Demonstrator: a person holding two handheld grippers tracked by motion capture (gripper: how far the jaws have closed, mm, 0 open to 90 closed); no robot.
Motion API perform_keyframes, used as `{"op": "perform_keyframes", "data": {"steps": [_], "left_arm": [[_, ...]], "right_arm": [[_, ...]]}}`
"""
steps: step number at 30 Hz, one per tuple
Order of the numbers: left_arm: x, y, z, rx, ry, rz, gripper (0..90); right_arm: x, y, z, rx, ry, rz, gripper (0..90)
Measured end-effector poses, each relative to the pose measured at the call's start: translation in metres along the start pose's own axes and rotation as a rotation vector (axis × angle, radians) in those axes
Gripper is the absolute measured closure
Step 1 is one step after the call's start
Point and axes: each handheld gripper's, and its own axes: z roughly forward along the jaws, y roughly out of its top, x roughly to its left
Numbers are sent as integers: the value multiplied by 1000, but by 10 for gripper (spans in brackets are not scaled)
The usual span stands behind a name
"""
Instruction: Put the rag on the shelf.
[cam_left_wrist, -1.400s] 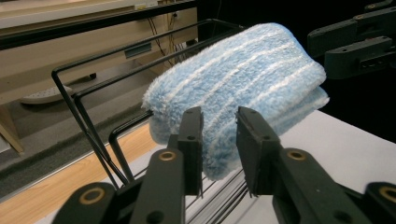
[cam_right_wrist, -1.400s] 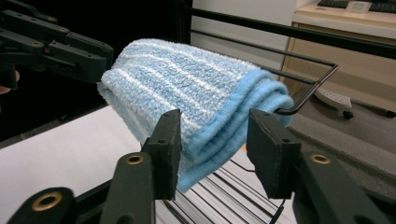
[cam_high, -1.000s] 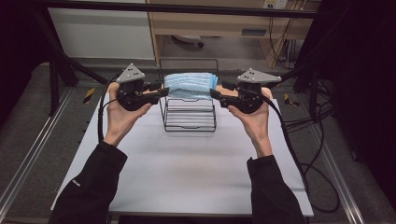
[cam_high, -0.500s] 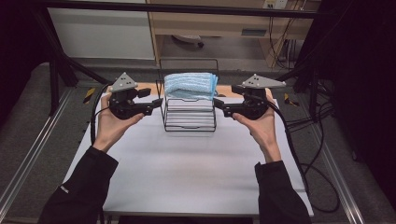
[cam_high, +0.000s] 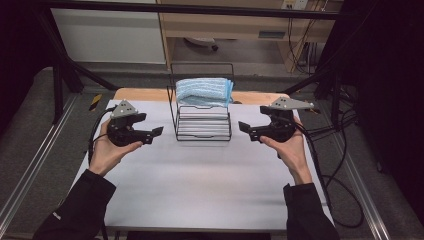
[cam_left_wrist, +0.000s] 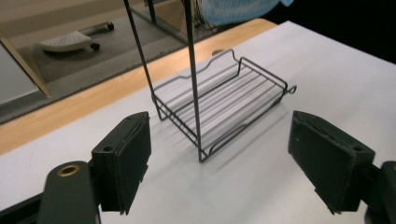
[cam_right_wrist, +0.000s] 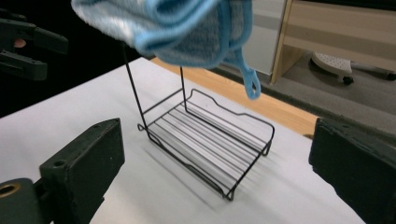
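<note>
Both grippers (cam_high: 159, 133) (cam_high: 242, 127) level, flanking rack (cam_high: 202, 127), empty.

A blue cloth (cam_right_wrist: 173, 28) hangs over the black wire rack (cam_right_wrist: 205, 140), beyond the right tool's (cam_right_wrist: 215, 172) wide-apart, empty jaws.

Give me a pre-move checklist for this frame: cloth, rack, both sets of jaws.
1. Blue cloth draped over the top bar of the wire rack: ok, it hangs there with nothing gripping it.
2. Left gripper released: ok, jaws have just been opening, nothing between them.
3. Right gripper released: ok, jaws have just been opening, nothing between them.
4. Both grippers apart from the rack: ok, one on each side with a gap.
5. Rack upright on the white table: ok.
6. Cloth hanging evenly on both sides of the bar: cannot tell; its loop dangles at one corner.
</note>
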Motion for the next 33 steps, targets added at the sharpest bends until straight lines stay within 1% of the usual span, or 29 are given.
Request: {"op": "perform_keyframes", "data": {"steps": [2, 6, 10, 15, 17, 19, 21, 22, 24, 26, 27, 30, 31, 32, 33], "left_arm": [[1, -9, 1, 8, -4, -8, 198], [3, -28, 2, 38, -13, -12, 182], [5, -47, 4, 56, -11, -31, 166], [5, -68, 4, 63, -13, -51, 134], [5, -77, 5, 65, -13, -58, 118], [6, -85, 5, 68, -14, -64, 104], [7, -94, 5, 75, -15, -65, 93], [7, -98, 5, 81, -13, -70, 92], [8, -107, 5, 91, -8, -67, 88], [8, -115, 4, 93, -15, -69, 87], [8, -118, 3, 92, -17, -72, 86], [9, -128, 1, 86, -15, -85, 86], [10, -132, 0, 89, -17, -84, 86], [10, -134, -1, 92, -15, -76, 86], [10, -137, -2, 89, -14, -76, 86]], "right_arm": [[-1, -8, 0, 10, 2, 3, 28], [-2, -28, 0, 26, 4, 14, 23], [-4, -49, 0, 46, -1, 29, 20], [-7, -74, 2, 89, 4, 69, 18], [-8, -84, 3, 106, 4, 75, 18], [-9, -95, 3, 120, 11, 84, 19], [-10, -106, 3, 131, 28, 104, 22], [-10, -112, 3, 140, 28, 112, 22], [-11, -122, 3, 160, 30, 109, 19], [-12, -131, 1, 181, 34, 103, 13], [-12, -135, 0, 181, 34, 97, 13], [-14, -145, -5, 185, 34, 98, 10], [-14, -149, -7, 189, 35, 103, 9], [-15, -152, -9, 191, 39, 101, 6], [-16, -156, -11, 189, 44, 97, 6]]}}
